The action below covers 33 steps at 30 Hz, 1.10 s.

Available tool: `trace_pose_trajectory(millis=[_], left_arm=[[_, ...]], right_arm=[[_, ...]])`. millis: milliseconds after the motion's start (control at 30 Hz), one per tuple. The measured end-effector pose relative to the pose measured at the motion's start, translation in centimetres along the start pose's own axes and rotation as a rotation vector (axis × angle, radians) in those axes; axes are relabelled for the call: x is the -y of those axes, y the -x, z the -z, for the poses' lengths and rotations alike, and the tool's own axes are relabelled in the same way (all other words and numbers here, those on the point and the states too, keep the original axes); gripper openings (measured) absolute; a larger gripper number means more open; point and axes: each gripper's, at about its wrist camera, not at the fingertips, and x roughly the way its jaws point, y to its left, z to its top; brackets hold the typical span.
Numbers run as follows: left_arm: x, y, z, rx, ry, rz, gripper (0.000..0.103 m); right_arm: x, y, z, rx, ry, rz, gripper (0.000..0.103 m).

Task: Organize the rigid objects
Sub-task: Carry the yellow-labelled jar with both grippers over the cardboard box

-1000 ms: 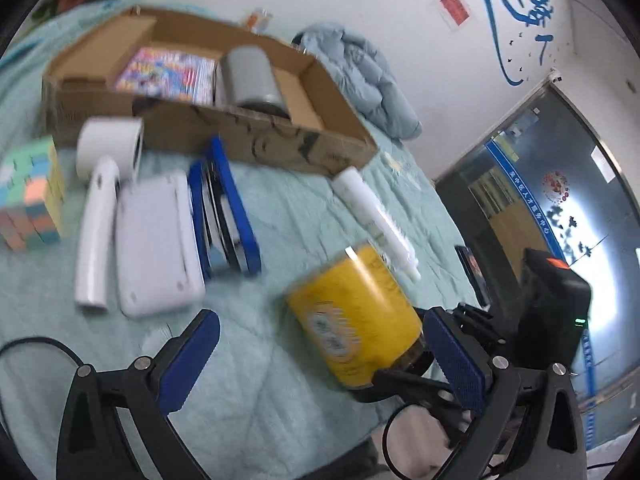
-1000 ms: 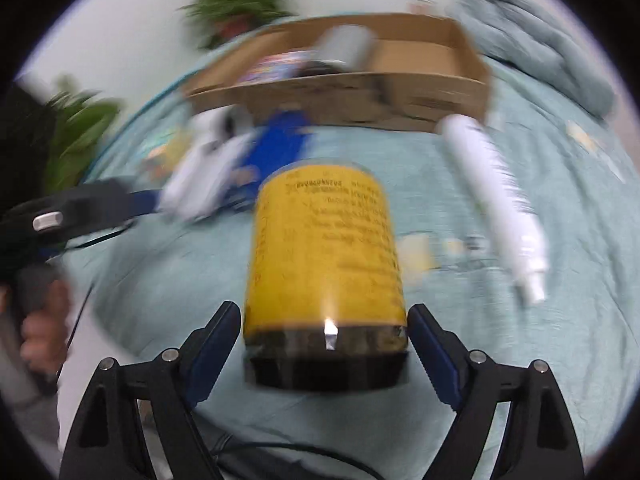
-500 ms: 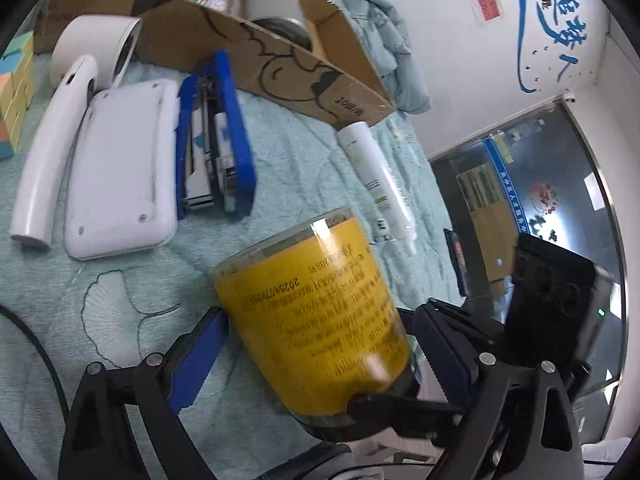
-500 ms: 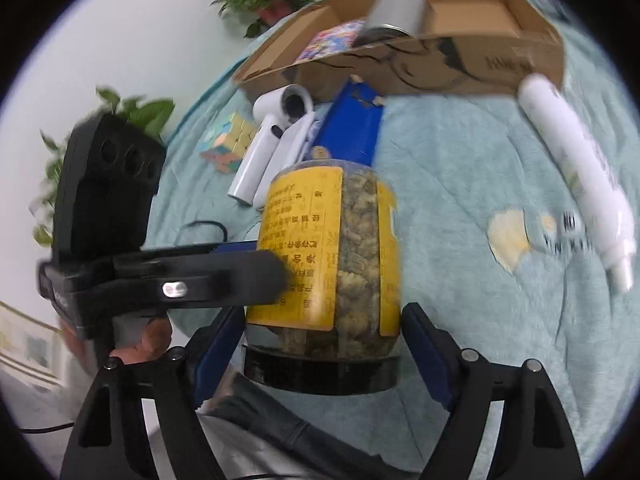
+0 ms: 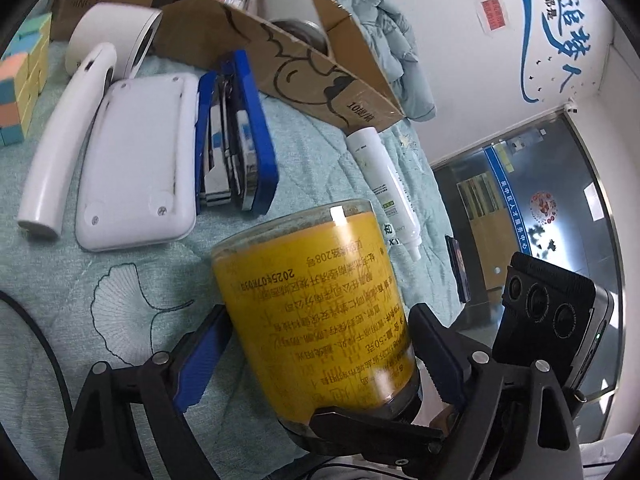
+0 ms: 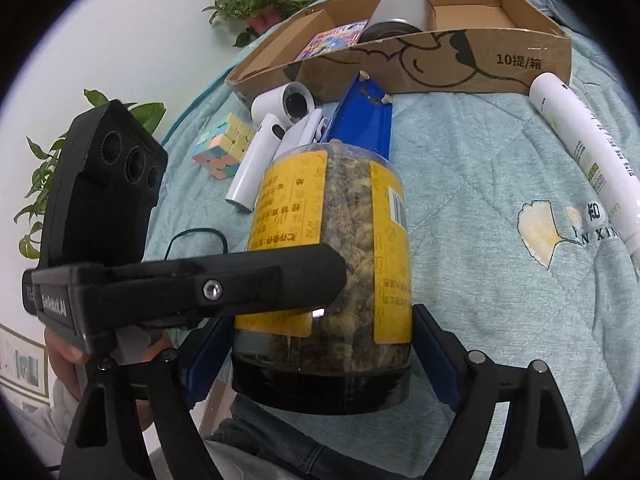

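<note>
Yellow-labelled and filled with dried flowers, the jar (image 6: 332, 264) sits between both grippers at once, its black lid (image 6: 320, 384) towards the person, so this looks like a hand-over from one gripper to the other.

To do it well, the receiving fingers should close square on the jar's body, and the other pair should let go only once that grip is firm; the smooth plastic wall could slip if squeezed on a slant.

Going left to right: the left gripper (image 5: 320, 356) has its fingers narrowed around the jar's lower body, the blue pad (image 5: 204, 356) just beside or touching the left wall; whether it presses, I cannot tell. From its camera the jar fills the gap and leans away to the upper left.

The right gripper (image 6: 320, 356) brackets the jar just above the lid, pads close on either side; contact seems likely on both walls, though I cannot confirm it. The left gripper's finger crosses in front of the jar there.

Ahead of both lies the cardboard box (image 6: 500, 60), well apart, probably the destination.
</note>
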Motion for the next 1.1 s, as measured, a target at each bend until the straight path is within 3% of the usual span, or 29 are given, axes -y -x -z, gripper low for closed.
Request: trace_pose_trajectory(millis=[167, 300, 533, 800, 1100], left_arm=[[2.8, 2.0, -0.8, 0.072, -0.095, -0.02, 0.087], [5.9, 4.4, -3.2, 0.146, -0.196, -0.015, 0.086], [10.5, 6.8, -7.9, 0.205, -0.308, -0.021, 0.086], [14.2, 8.8, -13.2, 0.246, -0.385, -0.04, 0.085], [15.9, 7.8, -19.3, 0.241, -0.403, -0.062, 0.084]], right_arm=[[-0.4, 2.0, -0.5, 0.072, 0.009, -0.012, 0.085], [-1.3, 4.9, -2.2, 0.181, 0.038, -0.001, 0.085], [-2.0, 8.6, -5.7, 0.325, 0.07, 0.012, 0.085], [-2.8, 10.0, -9.9, 0.399, 0.092, 0.023, 0.085], [-0.8, 10.5, -14.3, 0.422, 0.065, 0.015, 0.085]])
